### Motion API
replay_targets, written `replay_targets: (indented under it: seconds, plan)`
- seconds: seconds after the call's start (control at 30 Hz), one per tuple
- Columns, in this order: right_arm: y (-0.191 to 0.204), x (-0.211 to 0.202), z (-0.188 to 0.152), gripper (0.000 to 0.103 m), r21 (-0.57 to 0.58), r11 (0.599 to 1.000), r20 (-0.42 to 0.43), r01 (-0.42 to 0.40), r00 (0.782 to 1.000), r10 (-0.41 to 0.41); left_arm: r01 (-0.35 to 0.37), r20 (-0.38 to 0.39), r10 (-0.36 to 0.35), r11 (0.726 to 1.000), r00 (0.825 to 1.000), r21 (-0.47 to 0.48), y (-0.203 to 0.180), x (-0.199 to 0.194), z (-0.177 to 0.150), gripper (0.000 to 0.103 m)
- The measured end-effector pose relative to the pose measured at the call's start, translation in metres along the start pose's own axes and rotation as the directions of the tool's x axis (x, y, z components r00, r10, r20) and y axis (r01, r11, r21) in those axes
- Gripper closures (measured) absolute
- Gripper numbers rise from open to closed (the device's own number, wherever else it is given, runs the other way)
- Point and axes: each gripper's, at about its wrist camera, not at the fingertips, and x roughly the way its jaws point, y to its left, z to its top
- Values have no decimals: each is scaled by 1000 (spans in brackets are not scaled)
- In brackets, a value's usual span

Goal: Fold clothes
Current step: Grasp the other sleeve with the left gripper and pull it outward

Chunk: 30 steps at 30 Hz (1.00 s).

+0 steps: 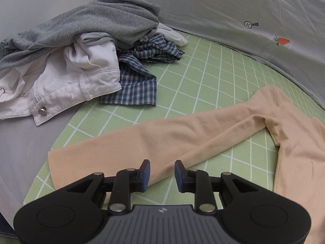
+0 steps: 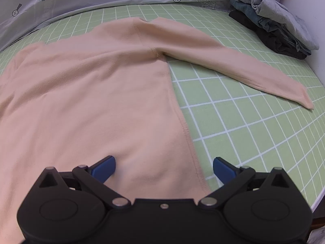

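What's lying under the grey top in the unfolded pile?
Under the grey top show white denim with a metal button and a blue plaid shirt. Anything deeper in the pile is covered.

Two hand-held grippers, matte black: the left gripper (image 1: 162, 174) carries a ribbed grey centre plate with a small white logo, the right gripper (image 2: 164, 167) a plain black plate with one central screw. Both have blue finger pads, silver pivot rivets and round embossed side discs.

Bare green grid mat (image 2: 233, 122) between the peach top's (image 2: 91, 101) body and sleeve gives clear passage. Unfolded clothes heap (image 1: 81, 57) blocks far left; folded stack (image 2: 274, 24) blocks far right.
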Motion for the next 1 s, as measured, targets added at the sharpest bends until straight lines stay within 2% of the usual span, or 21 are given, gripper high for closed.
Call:
replay_targets:
  seconds: [0.07,0.1,0.17,0.3,0.47,0.67,0.93,1.0]
  plan:
    - [1,0,0,0,-6,1000,1,1,1000,-1,8,27,-9,1000,1000,8,-8,1,10,61]
    - [1,-1,0,0,-10,1000,3,2,1000,-2,7,35,-8,1000,999,18,-13,4,14,59]
    - [2,-1,-1,0,-14,1000,6,3,1000,-3,6,45,-8,999,999,31,-22,13,22,59]
    - [1,-1,-1,0,-9,1000,7,0,1000,0,-8,3,8,1000,1000,17,-34,40,25,59]
    - [-2,-1,-2,0,8,1000,4,-8,1000,8,0,-31,3,996,1000,84,-47,47,10,59]
    - [-1,-1,0,0,11,1000,-10,-6,1000,6,-8,-27,14,983,1000,185,-60,34,-9,58]
    - [3,-3,9,0,-46,999,-1,14,1000,-15,37,32,-44,980,999,197,-78,40,13,57]
    - [0,-4,13,0,-39,999,10,11,1000,-11,55,18,-61,973,998,224,-88,47,11,56]
